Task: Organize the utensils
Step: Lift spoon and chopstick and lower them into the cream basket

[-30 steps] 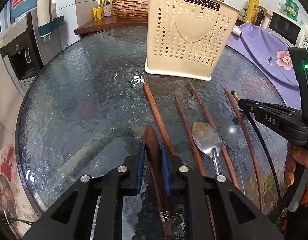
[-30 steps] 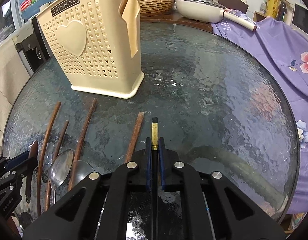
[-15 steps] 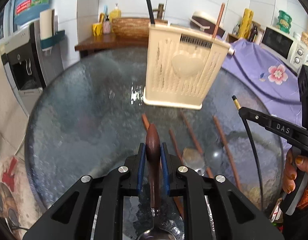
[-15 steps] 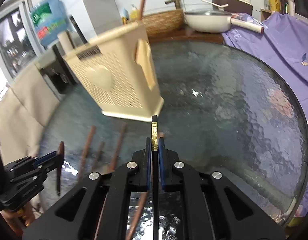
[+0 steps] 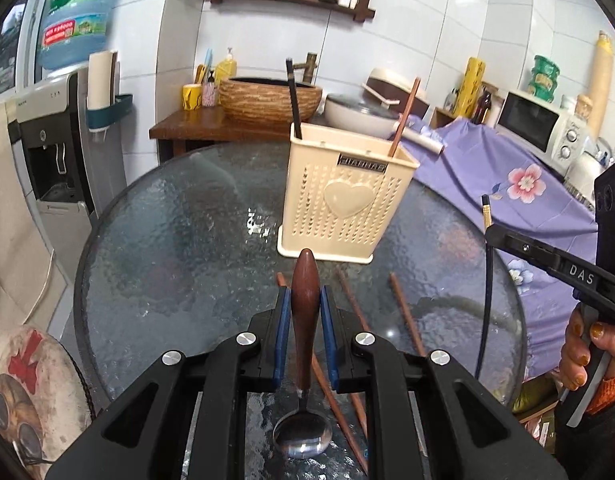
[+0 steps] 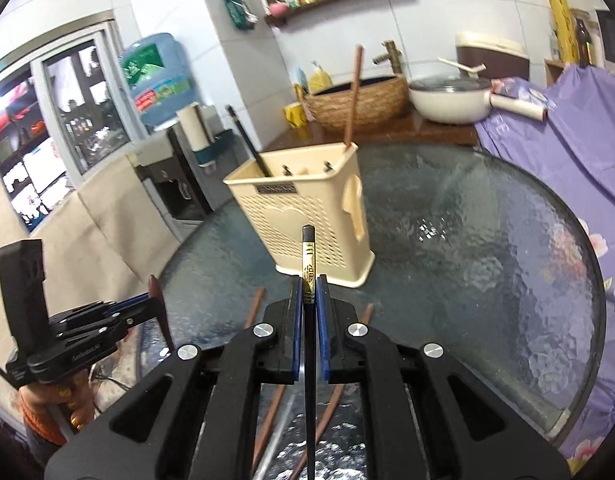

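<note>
My left gripper (image 5: pixel 304 312) is shut on the brown wooden handle of a metal spoon (image 5: pixel 303 300), held above the table with its bowl hanging down. My right gripper (image 6: pixel 308 300) is shut on a black chopstick (image 6: pixel 308 256) with a gold band, also lifted; it shows at the right of the left wrist view (image 5: pixel 487 280). The cream utensil holder (image 5: pixel 345 208) with a heart stands on the round glass table (image 5: pixel 167 240) ahead of both grippers. It holds a black chopstick (image 5: pixel 294 96) and a brown one (image 5: pixel 405 116). Several brown chopsticks (image 5: pixel 403 312) lie on the glass below.
A purple flowered cloth (image 5: pixel 519 184) covers the counter to the right, with a microwave (image 5: pixel 543 128). A wooden sideboard with a woven basin (image 5: pixel 267 100) and a pan stands behind the table. A water dispenser (image 5: pixel 55 152) is at the left.
Both grippers have risen from the table and tilted up, lifting the spoon and the black chopstick off the glass. The holder now sits lower and farther in both views.
</note>
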Demonstrator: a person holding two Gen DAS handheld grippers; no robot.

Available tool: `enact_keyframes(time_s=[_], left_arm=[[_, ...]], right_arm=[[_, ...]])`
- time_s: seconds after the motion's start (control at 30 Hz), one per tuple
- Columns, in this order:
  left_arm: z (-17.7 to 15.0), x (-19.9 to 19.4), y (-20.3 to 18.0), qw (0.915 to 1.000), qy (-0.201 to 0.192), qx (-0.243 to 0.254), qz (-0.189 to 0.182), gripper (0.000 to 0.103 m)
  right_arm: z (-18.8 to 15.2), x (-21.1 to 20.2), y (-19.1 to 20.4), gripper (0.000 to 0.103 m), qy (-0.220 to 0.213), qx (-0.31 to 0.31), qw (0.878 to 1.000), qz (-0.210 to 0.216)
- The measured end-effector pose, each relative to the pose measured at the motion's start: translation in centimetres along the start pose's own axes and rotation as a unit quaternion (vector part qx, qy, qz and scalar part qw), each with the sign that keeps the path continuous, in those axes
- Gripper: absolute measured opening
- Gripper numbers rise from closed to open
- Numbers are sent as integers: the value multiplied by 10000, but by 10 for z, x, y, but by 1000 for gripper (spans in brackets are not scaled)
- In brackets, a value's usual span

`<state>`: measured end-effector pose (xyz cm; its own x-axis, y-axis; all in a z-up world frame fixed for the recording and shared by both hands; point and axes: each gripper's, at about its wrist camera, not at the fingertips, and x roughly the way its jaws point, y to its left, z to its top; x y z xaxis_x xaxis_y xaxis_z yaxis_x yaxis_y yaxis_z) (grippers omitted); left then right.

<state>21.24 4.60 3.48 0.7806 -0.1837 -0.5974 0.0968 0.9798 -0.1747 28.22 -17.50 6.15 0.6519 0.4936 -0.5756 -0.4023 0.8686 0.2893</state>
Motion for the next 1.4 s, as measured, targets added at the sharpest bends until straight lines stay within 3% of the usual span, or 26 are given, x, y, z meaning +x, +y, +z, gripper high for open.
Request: enact_keyframes(time_s=[0.63,1.0,1.23,1.4], left_arm=[[13,-29,-7,9989,-410,214,-111,15],[29,-23,-8,9986,-371,260,-275,15],[57,-18,-14,9974,-419,515,-277,15],[94,-19,-20,9958,-556,619,-390,15]], right_arm=[[5,-39,35,7,-199,-460,9983,291],[18,-47,41,7,-260,-516,9971,498],[43,-51,43,7,-389,-619,9960,517],[71,-48,46,8,-509,-727,9952,420]])
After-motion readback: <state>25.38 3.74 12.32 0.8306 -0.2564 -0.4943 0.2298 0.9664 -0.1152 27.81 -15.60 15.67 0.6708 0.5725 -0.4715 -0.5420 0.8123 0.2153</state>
